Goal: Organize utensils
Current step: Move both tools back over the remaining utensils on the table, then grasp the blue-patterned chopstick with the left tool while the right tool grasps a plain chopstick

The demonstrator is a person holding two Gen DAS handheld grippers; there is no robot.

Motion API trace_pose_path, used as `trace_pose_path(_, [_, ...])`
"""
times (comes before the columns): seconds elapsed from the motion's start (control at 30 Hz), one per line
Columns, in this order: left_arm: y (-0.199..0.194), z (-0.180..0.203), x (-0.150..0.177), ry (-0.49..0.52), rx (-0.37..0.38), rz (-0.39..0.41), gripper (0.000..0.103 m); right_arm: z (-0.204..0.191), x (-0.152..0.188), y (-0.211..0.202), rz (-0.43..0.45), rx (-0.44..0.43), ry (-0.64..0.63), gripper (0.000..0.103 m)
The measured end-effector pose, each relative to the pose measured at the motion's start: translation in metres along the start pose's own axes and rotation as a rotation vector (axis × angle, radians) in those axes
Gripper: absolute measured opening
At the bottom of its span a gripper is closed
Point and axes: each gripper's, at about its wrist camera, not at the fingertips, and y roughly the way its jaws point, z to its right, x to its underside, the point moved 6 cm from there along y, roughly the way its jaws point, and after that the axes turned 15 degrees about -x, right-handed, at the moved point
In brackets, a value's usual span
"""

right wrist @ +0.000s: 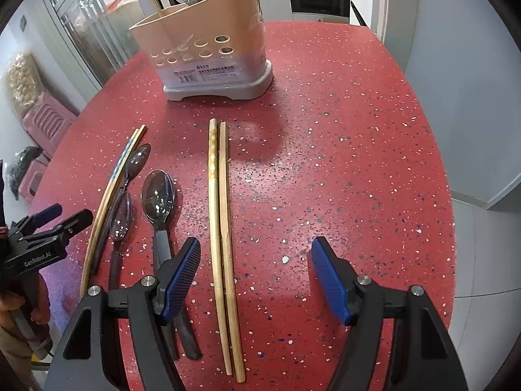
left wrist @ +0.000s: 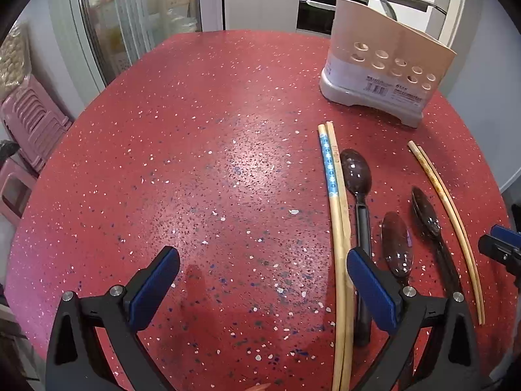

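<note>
A beige utensil holder (left wrist: 384,68) with round holes and a grey base stands at the back of the red speckled table (left wrist: 211,163); it also shows in the right wrist view (right wrist: 211,52). A chopstick pair with a blue band (left wrist: 335,211) lies right of my open, empty left gripper (left wrist: 262,268). Three dark spoons (left wrist: 356,176) lie between it and a second plain pair (left wrist: 446,215). In the right wrist view that plain pair (right wrist: 221,228) lies between the fingers of my open, empty right gripper (right wrist: 255,257), with the spoons (right wrist: 158,195) to its left.
Pink plastic stools (left wrist: 29,130) stand left of the table. A glass door (left wrist: 130,16) and kitchen counter with an oven (left wrist: 312,9) are behind. The left gripper's body (right wrist: 42,238) shows at the left edge of the right wrist view.
</note>
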Motion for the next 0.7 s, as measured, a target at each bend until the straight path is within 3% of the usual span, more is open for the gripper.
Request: trace_pose_path(0.7, [0.012,-0.009,0.007,-0.019,0.006,-0.021,0.103,0.007,-0.003,0.016,-0.034,0.098,-0.065,0.074])
